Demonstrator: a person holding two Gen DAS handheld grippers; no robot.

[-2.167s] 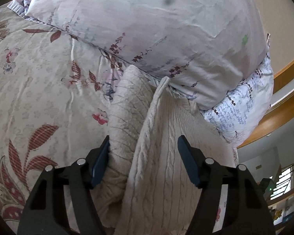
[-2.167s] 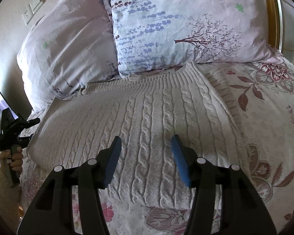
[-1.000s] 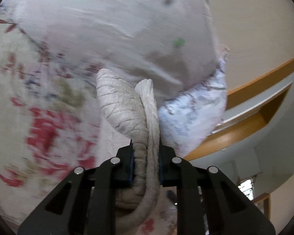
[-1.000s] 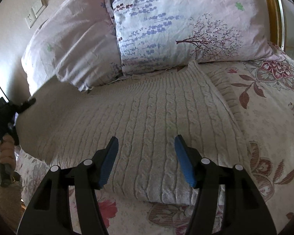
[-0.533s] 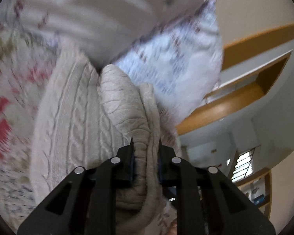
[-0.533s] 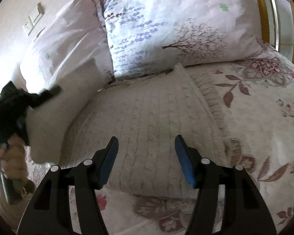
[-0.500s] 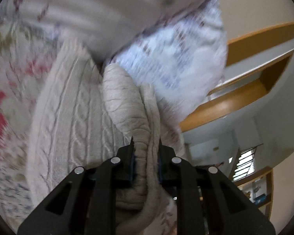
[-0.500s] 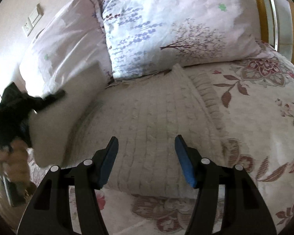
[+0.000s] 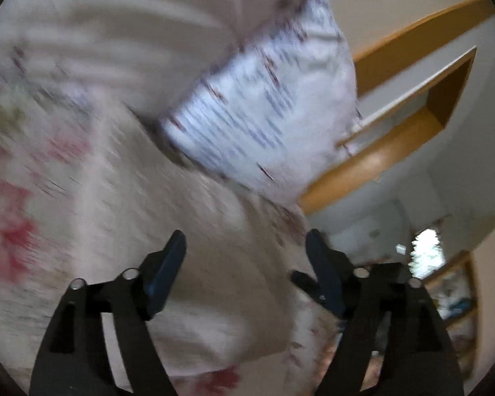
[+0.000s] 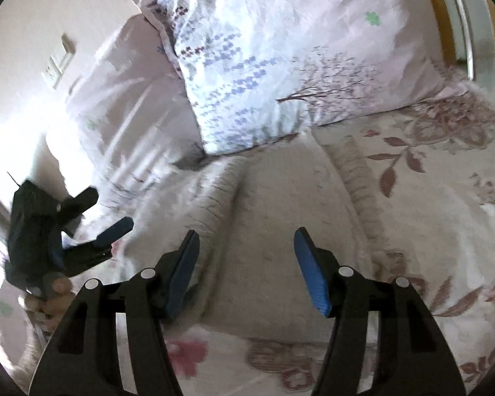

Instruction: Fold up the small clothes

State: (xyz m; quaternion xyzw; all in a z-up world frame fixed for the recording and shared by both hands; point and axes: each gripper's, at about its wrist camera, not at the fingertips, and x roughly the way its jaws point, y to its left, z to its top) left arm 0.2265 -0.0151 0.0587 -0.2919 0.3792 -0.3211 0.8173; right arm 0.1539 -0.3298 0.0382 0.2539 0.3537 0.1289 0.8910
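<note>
Sweater (image 10: pixel 280 231) against two pillows (image 10: pixel 280 66)

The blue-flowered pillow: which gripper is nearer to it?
Probably left. The left gripper hangs open beside the pillow, over the sweater's folded edge; the right gripper hovers lower, above the sweater's middle.

In the right wrist view the sweater (image 10: pixel 280 217) lies on the bed (image 10: pixel 445 217), its far edge against two pillows (image 10: pixel 280 66) at twelve o'clock. The right gripper (image 10: pixel 246 265) hangs over its near part; the left gripper (image 10: pixel 105 217) stands at nine o'clock.
</note>
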